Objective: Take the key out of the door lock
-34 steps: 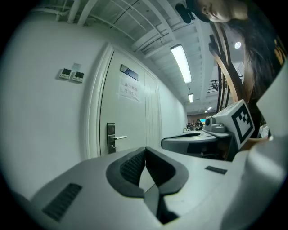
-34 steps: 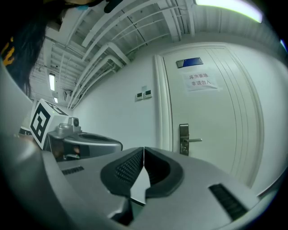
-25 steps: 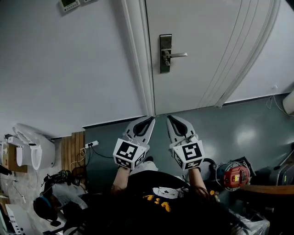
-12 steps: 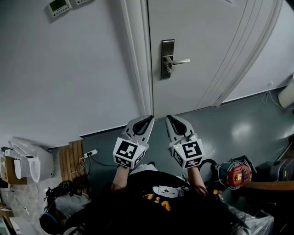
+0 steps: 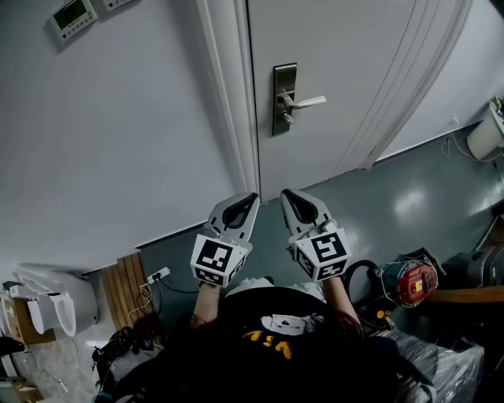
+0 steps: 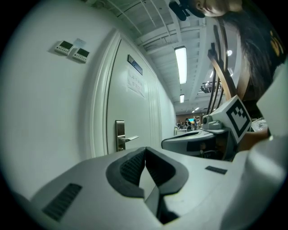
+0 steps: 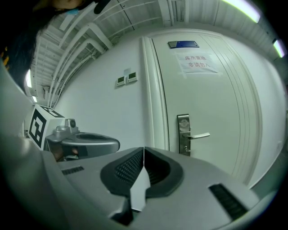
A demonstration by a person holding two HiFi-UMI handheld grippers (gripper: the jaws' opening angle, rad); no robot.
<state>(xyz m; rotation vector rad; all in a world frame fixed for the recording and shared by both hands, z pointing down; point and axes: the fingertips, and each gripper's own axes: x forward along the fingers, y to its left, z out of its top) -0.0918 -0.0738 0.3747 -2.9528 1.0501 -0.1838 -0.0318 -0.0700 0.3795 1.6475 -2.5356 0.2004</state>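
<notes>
A white door (image 5: pixel 354 86) stands ahead with a steel lock plate (image 5: pixel 283 98) and a lever handle (image 5: pixel 305 102). The same plate (image 6: pixel 119 134) shows in the left gripper view, and in the right gripper view the plate (image 7: pixel 183 134) is small and far off. The key is too small to make out. My left gripper (image 5: pixel 250 197) and right gripper (image 5: pixel 287 194) are held side by side, well short of the door, both pointing at it. Each has its jaws shut with nothing between them.
A white door frame (image 5: pixel 228 94) runs left of the lock. Wall panels (image 5: pixel 72 14) sit high on the left wall. On the floor are a red-and-grey machine (image 5: pixel 405 283), a power strip (image 5: pixel 157 275) and a white appliance (image 5: pixel 47 303).
Both grippers have moved forward toward the door together. The lock plate looks slightly larger and the floor clutter has slid down and outward in the head view.
</notes>
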